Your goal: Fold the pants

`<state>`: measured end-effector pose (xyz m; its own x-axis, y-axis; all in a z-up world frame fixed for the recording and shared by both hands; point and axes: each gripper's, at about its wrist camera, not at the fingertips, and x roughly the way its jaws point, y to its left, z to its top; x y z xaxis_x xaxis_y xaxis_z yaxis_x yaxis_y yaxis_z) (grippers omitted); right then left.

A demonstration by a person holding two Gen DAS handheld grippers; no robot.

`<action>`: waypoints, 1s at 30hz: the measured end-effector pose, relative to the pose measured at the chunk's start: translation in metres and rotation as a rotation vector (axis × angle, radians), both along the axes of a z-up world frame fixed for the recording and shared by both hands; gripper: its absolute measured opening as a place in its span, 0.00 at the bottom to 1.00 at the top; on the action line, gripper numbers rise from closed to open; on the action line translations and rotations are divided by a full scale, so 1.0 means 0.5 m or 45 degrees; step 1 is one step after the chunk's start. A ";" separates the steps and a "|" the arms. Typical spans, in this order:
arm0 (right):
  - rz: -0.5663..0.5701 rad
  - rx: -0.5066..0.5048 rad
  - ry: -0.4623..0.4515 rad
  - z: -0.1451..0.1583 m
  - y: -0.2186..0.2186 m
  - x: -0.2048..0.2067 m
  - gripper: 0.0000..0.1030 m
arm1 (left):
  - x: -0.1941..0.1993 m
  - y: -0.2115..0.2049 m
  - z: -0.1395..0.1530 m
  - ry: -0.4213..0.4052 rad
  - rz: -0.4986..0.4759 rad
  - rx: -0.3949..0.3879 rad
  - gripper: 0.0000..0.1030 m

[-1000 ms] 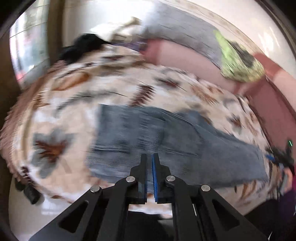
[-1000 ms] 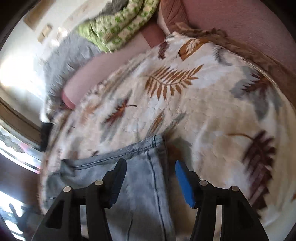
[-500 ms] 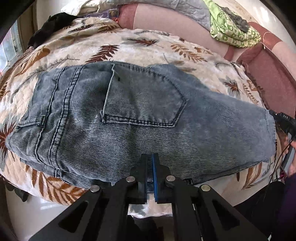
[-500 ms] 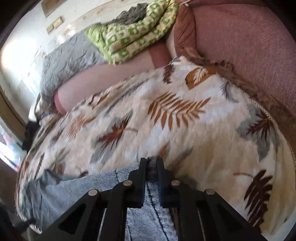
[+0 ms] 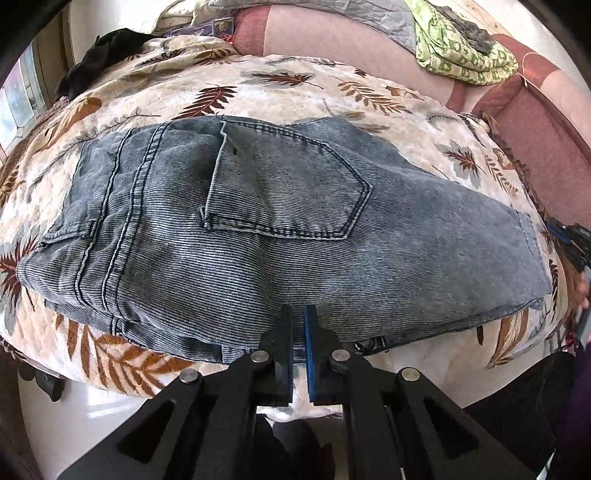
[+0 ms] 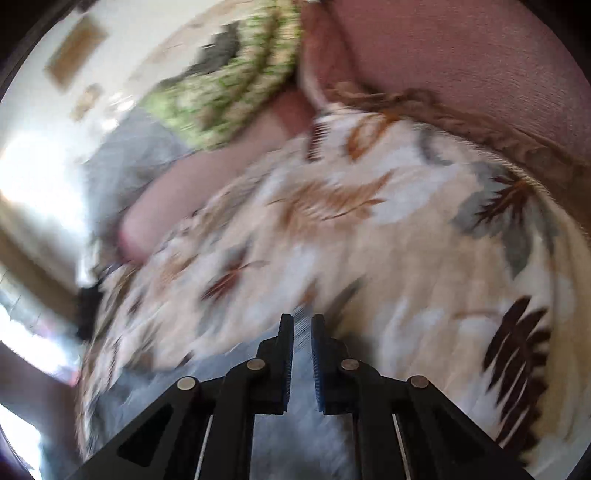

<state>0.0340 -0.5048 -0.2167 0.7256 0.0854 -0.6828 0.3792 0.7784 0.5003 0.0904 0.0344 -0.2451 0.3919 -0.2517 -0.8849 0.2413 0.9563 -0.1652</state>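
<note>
Grey-blue jeans (image 5: 258, 221) lie flat on a leaf-patterned blanket (image 5: 369, 96), back pocket up, waistband at the left, leg end at the right. My left gripper (image 5: 298, 314) is shut, and its tips rest over the near edge of the jeans; I see no cloth pinched between them. At the far right of the left wrist view, the right gripper (image 5: 572, 243) sits at the leg end. The right wrist view is blurred. There my right gripper (image 6: 302, 321) is shut on a strip of the jeans (image 6: 302, 435).
The blanket covers a pink sofa (image 5: 535, 147). A green patterned cloth (image 5: 461, 51) and a grey quilt (image 5: 351, 18) hang over its back. A black garment (image 5: 103, 55) lies at the far left corner. White floor (image 5: 110, 406) shows below the blanket's near edge.
My left gripper came down close over the jeans, still shut, then held still. My right gripper closed on the leg end, and its view now smears with motion.
</note>
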 end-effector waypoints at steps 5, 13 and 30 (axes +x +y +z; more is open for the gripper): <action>0.280 -0.080 0.050 -0.012 0.147 -0.020 0.10 | 0.005 -0.006 -0.011 0.014 -0.002 0.019 0.06; 0.439 -0.250 0.309 -0.093 0.237 -0.051 0.11 | 0.009 0.016 -0.018 0.029 0.026 -0.005 0.05; 0.092 0.271 0.300 -0.096 0.055 -0.203 0.15 | 0.017 0.026 -0.022 0.074 0.028 -0.046 0.04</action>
<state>-0.0673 -0.4774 -0.2650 0.5363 0.2899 -0.7927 0.4515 0.6950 0.5596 0.0989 0.0474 -0.2563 0.3459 -0.2758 -0.8968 0.2093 0.9544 -0.2128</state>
